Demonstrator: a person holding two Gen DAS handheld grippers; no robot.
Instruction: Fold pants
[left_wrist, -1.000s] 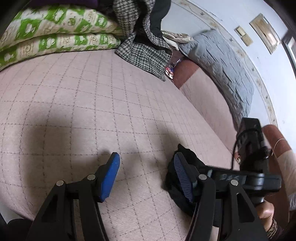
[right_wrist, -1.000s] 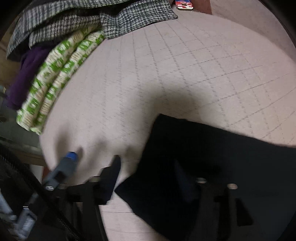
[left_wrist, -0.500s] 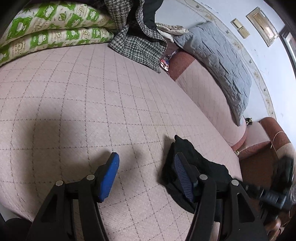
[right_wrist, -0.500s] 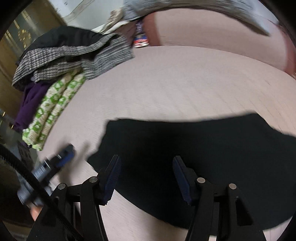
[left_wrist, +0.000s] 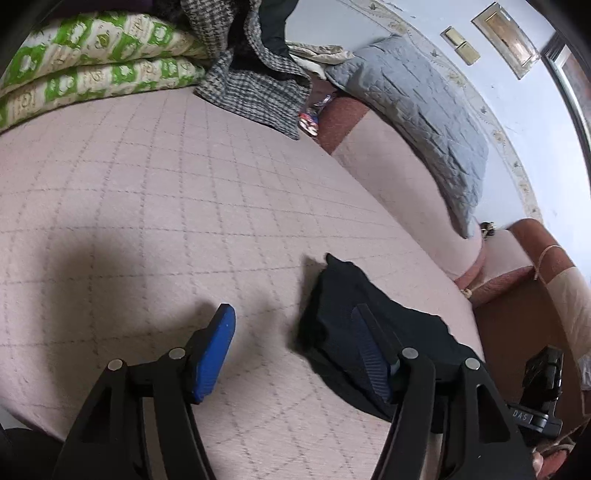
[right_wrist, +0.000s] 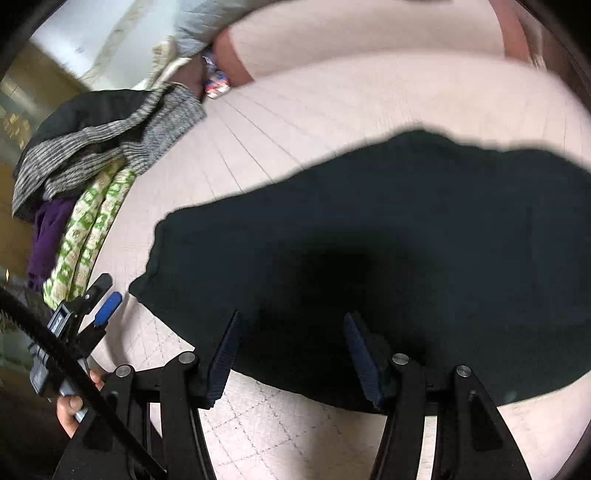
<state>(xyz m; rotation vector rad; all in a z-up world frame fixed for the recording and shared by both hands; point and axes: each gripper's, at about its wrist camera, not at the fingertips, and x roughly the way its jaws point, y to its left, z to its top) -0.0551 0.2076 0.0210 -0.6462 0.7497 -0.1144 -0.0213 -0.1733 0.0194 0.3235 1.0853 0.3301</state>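
The black pants (right_wrist: 388, 251) lie in a flat folded shape on the pink quilted sofa seat (left_wrist: 155, 192). In the left wrist view the pants (left_wrist: 354, 321) show as a dark heap at lower right. My left gripper (left_wrist: 295, 343) is open and empty; its right finger overlaps the pants' near edge in the view. My right gripper (right_wrist: 291, 354) is open and empty, hovering over the near edge of the pants. The left gripper (right_wrist: 99, 306) also shows at the far left of the right wrist view.
A green-and-white folded quilt (left_wrist: 92, 66) and a houndstooth garment (left_wrist: 255, 85) are piled at the far end of the seat. A grey quilted cushion (left_wrist: 417, 107) leans on the sofa back. A small colourful packet (left_wrist: 310, 118) lies by the backrest.
The right gripper has pulled back and swung right, so the whole pants now lie ahead of it. The left gripper has stayed open and nearly still.
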